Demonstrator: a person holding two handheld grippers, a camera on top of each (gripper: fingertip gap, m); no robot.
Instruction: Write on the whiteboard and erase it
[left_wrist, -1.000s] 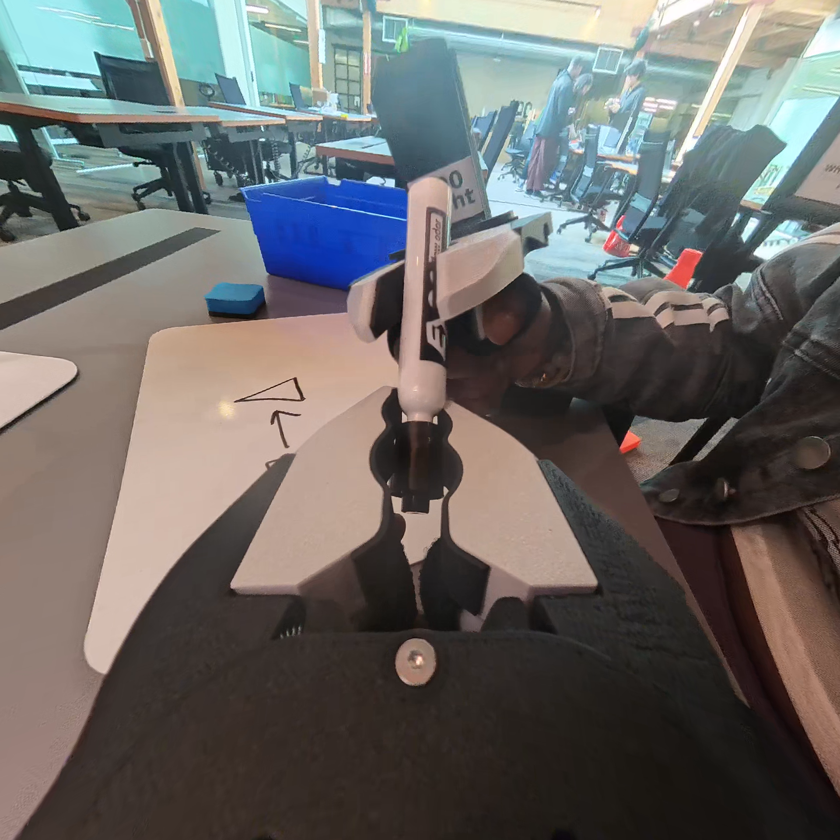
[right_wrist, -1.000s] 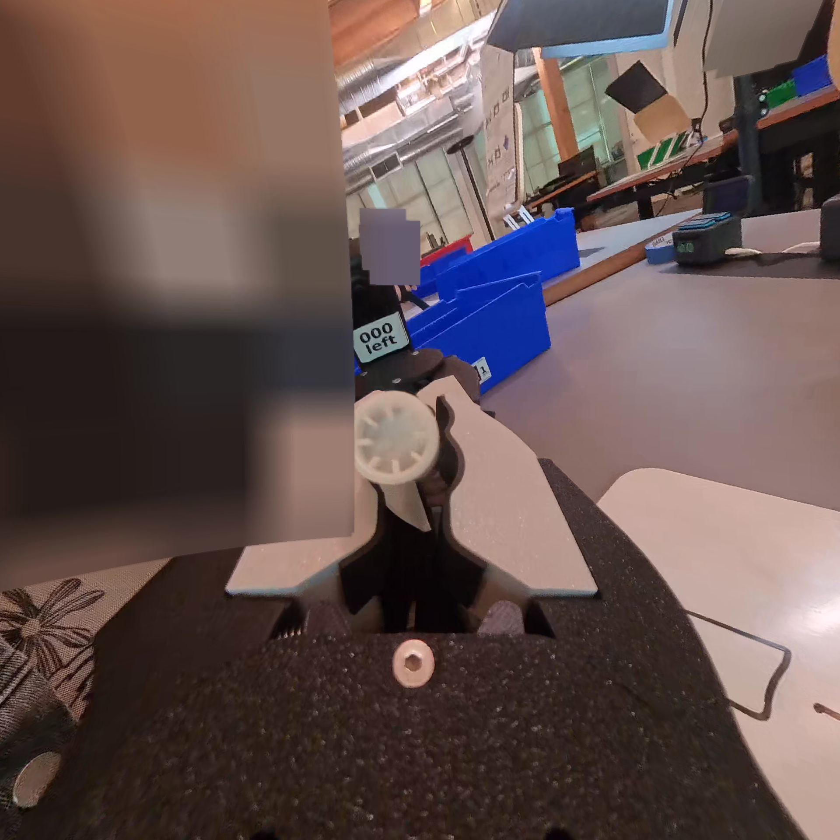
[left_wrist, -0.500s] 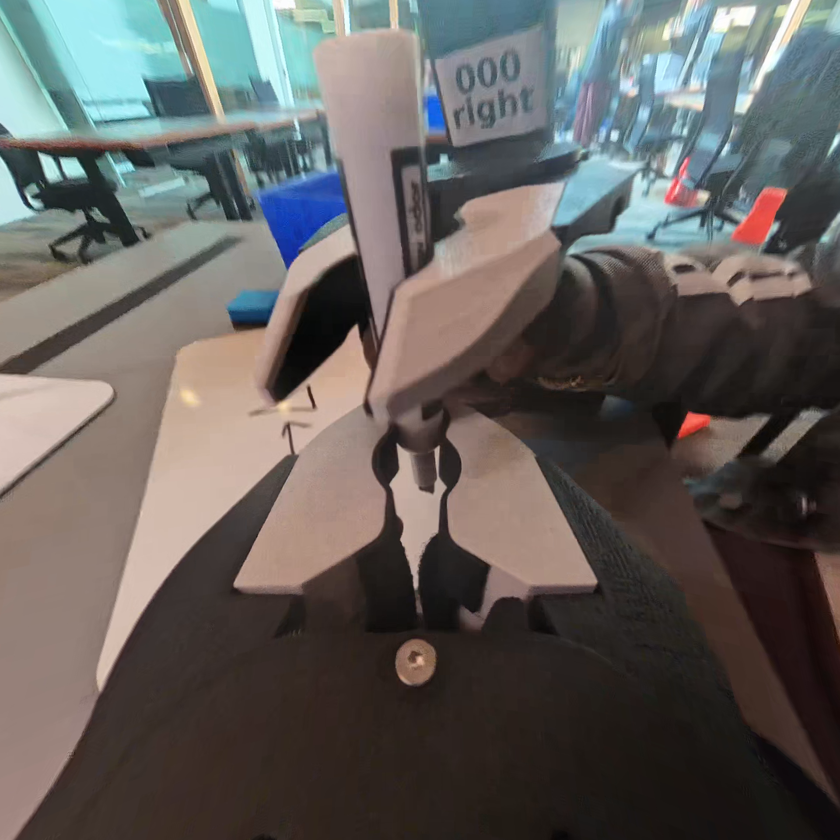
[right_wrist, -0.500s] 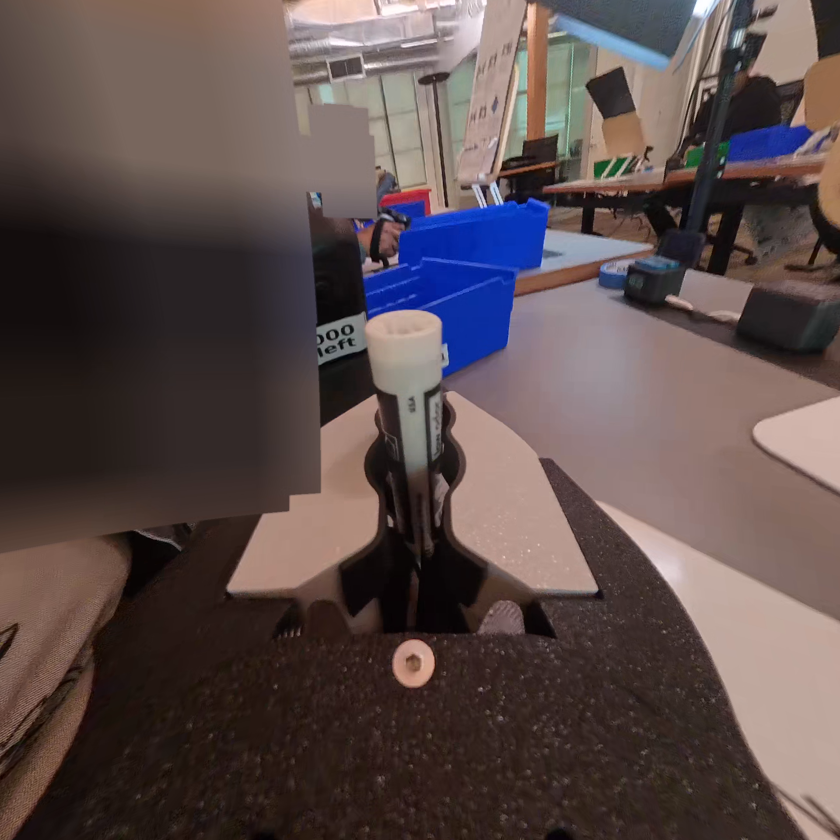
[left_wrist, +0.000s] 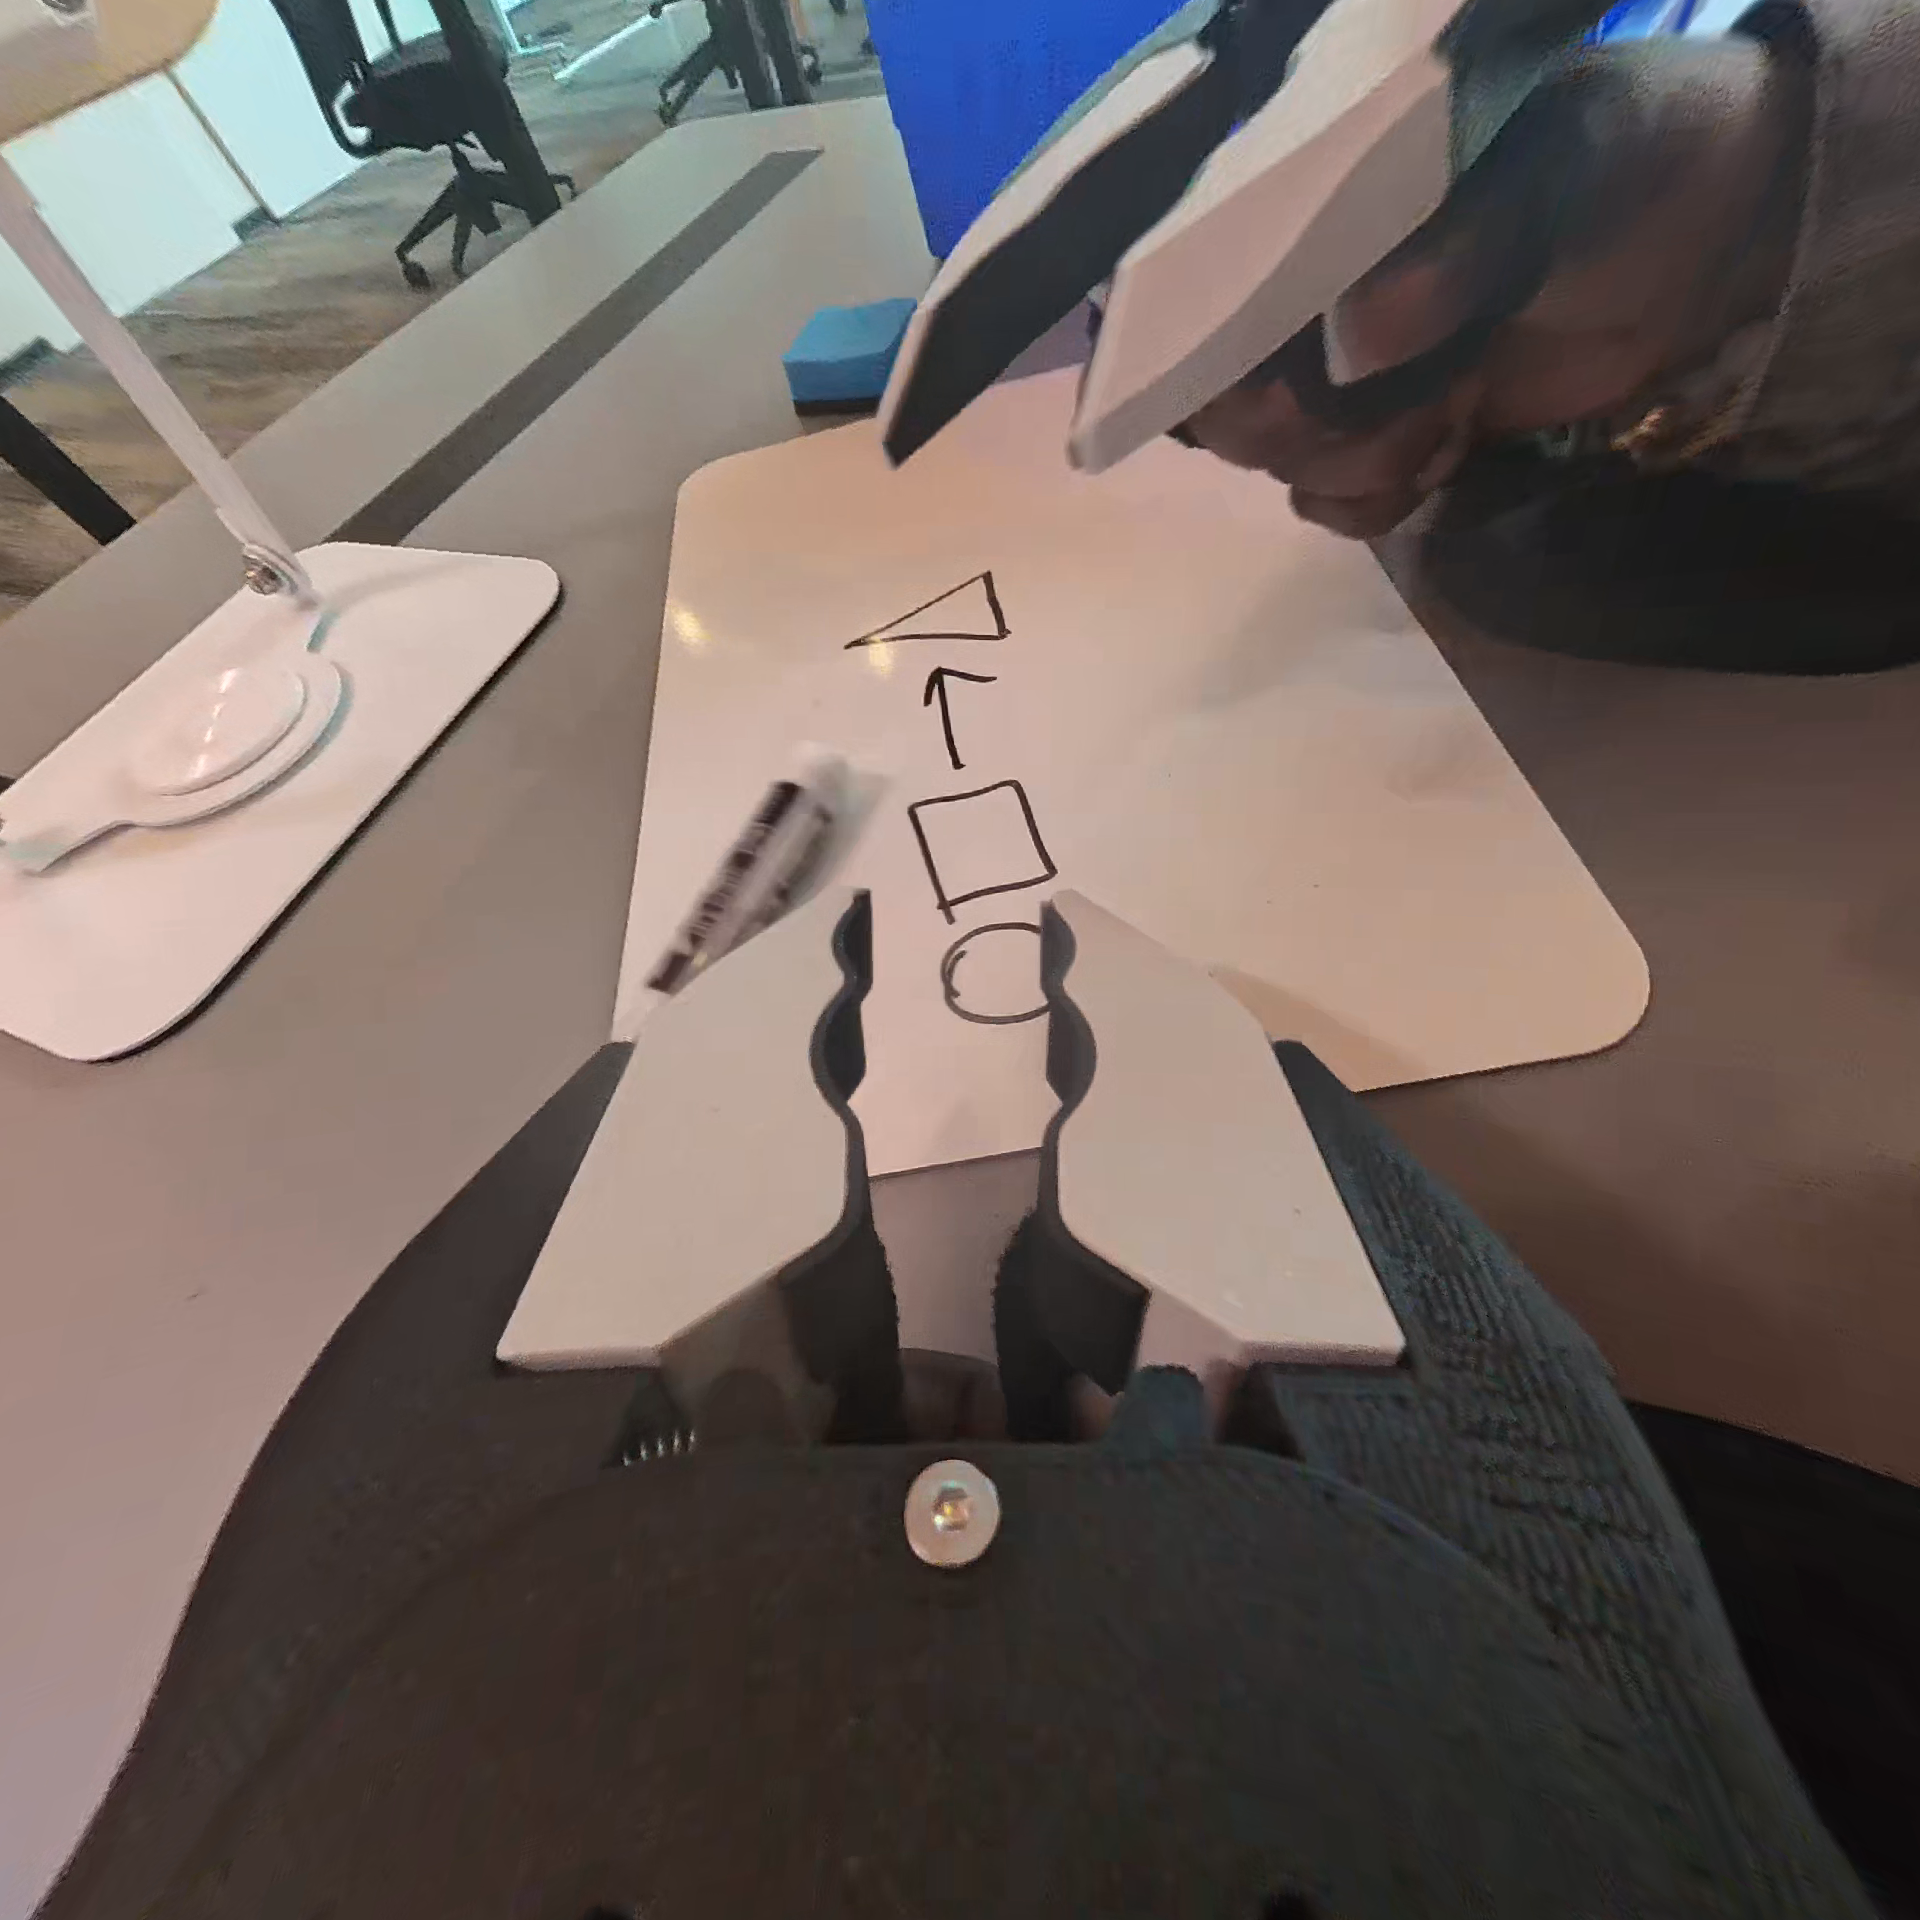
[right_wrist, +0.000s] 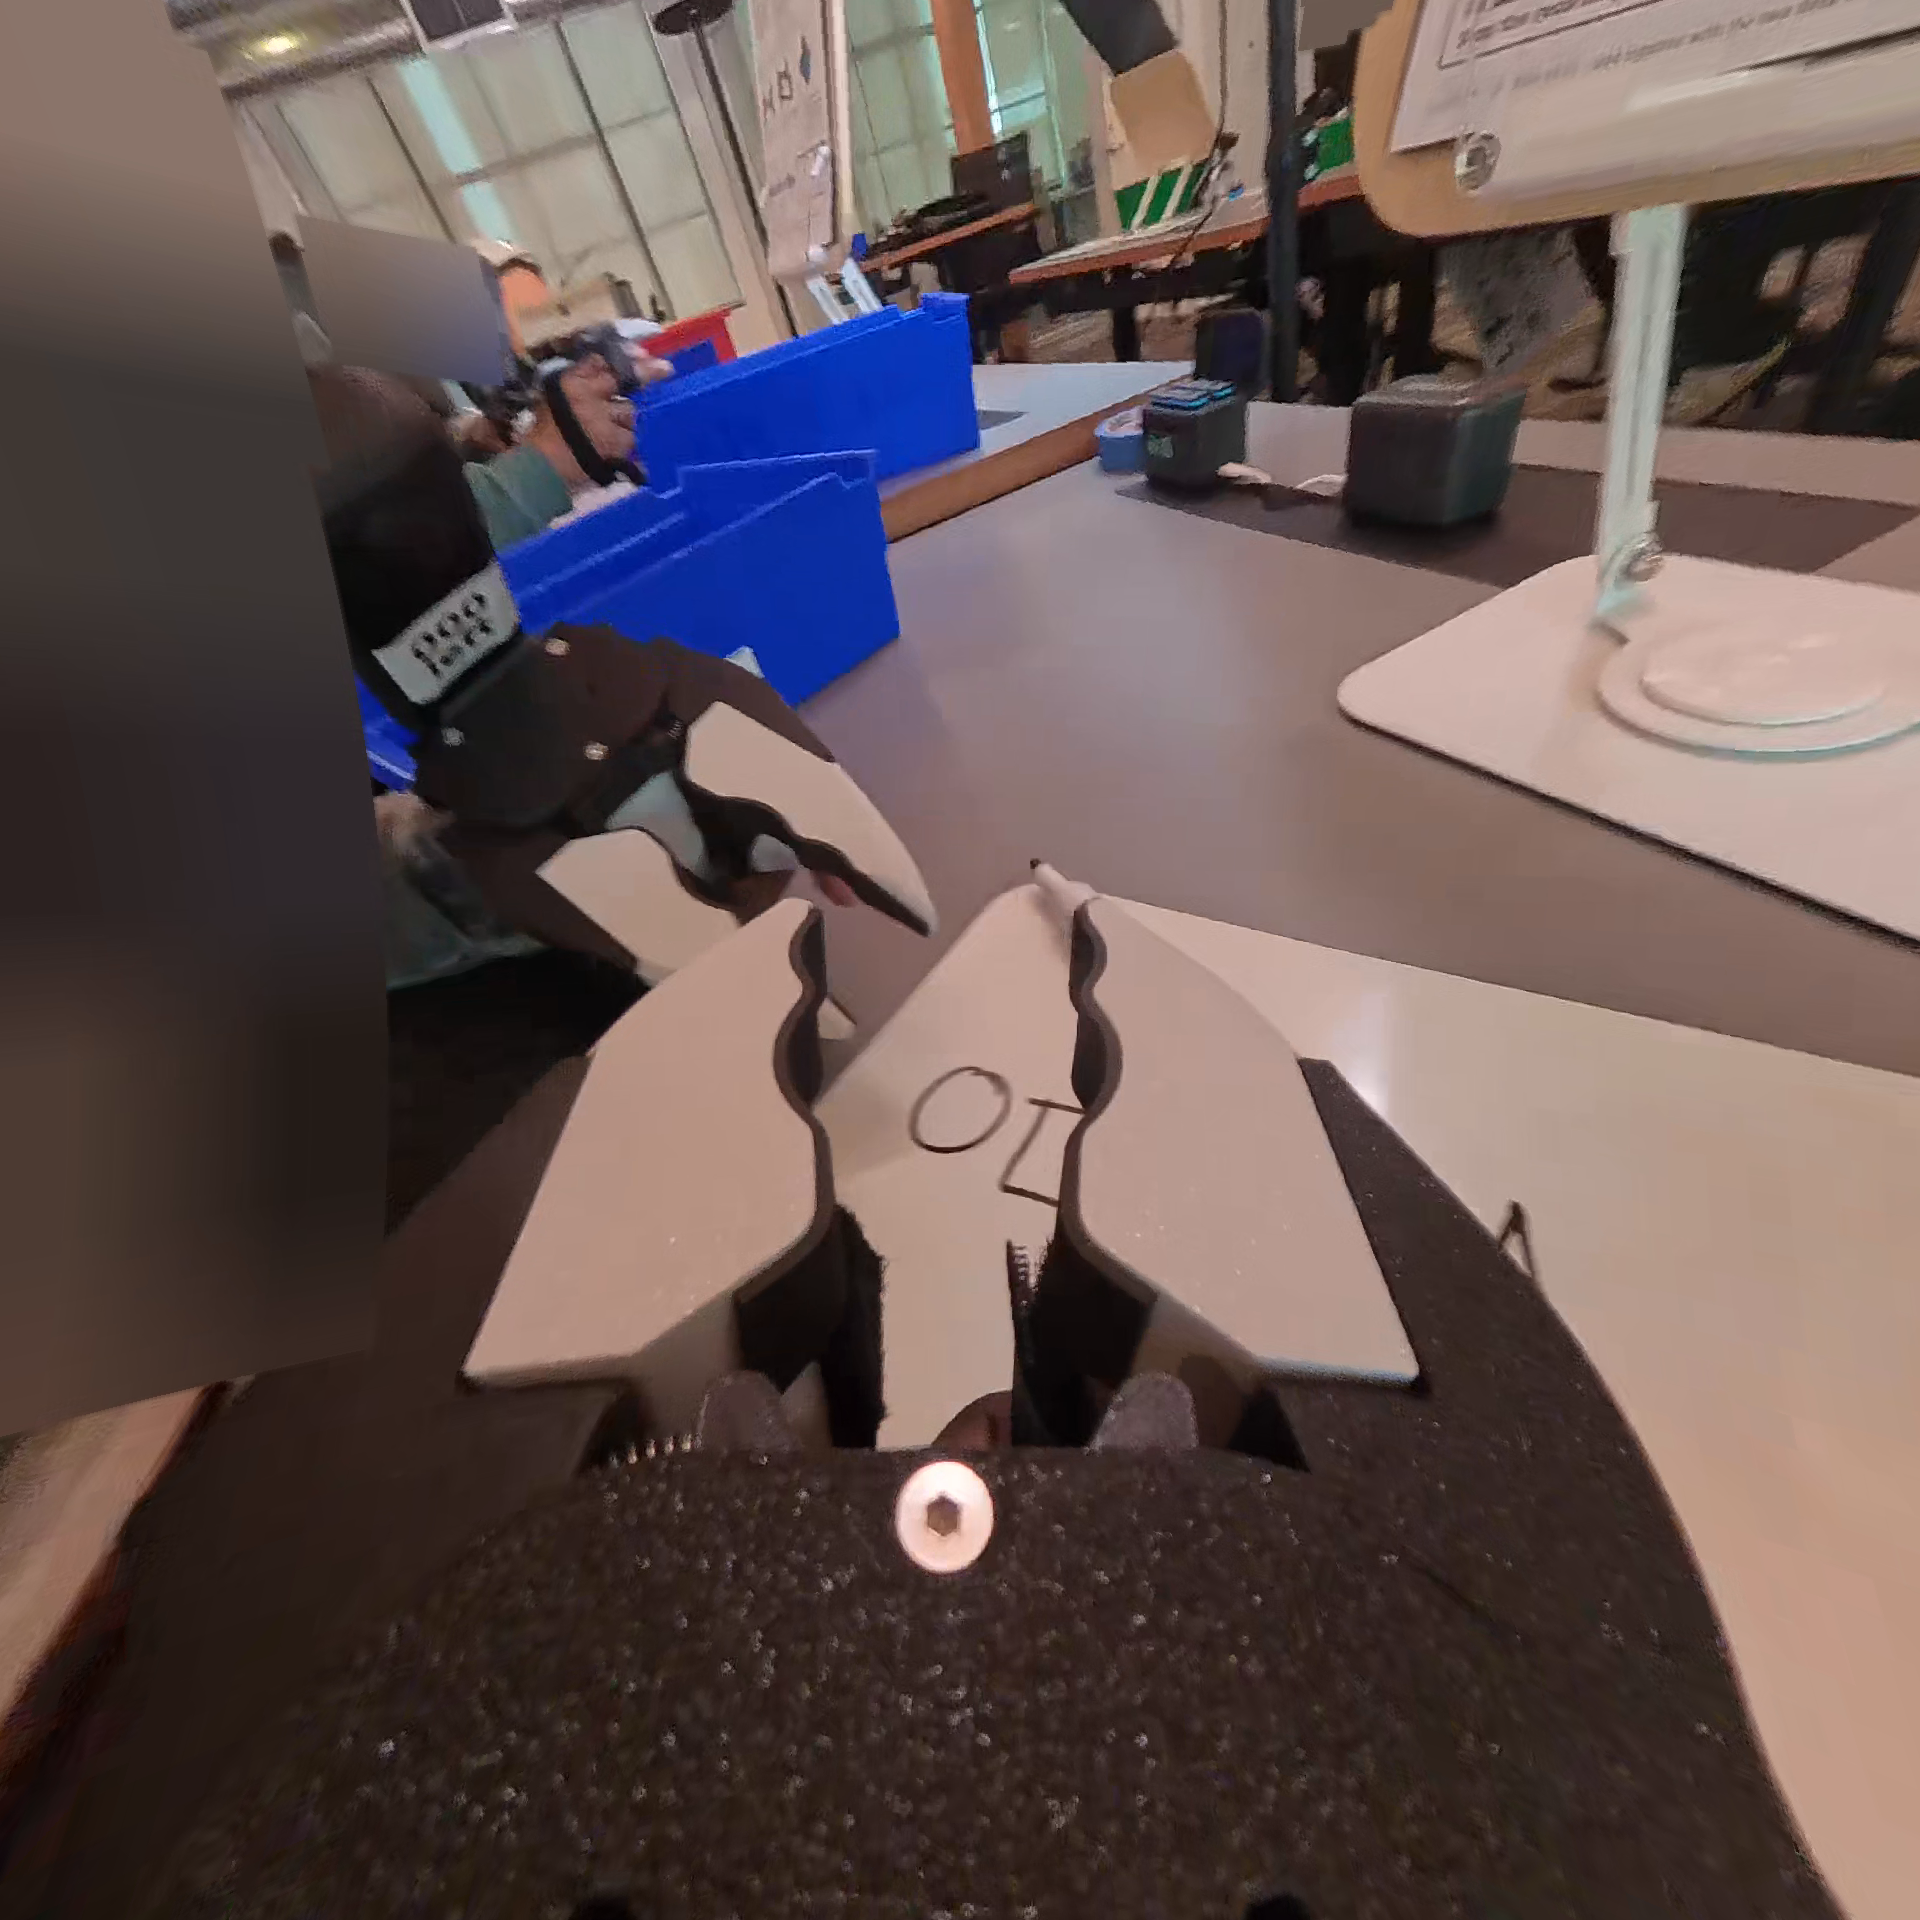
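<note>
Left gripper (left_wrist: 951, 914), lower centre, is spread open and empty; right gripper (left_wrist: 982, 442), upper right, likewise. White black-banded marker (left_wrist: 764, 878) lies just left of the left gripper's tip, long axis diagonal, on the white rounded whiteboard (left_wrist: 1299, 831). Blue block eraser (left_wrist: 847, 348) sits beyond, nearer the right gripper.

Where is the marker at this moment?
In the left wrist view the marker lies blurred on the whiteboard, left of the drawn square, just beyond the left gripper, held by neither gripper.
</note>
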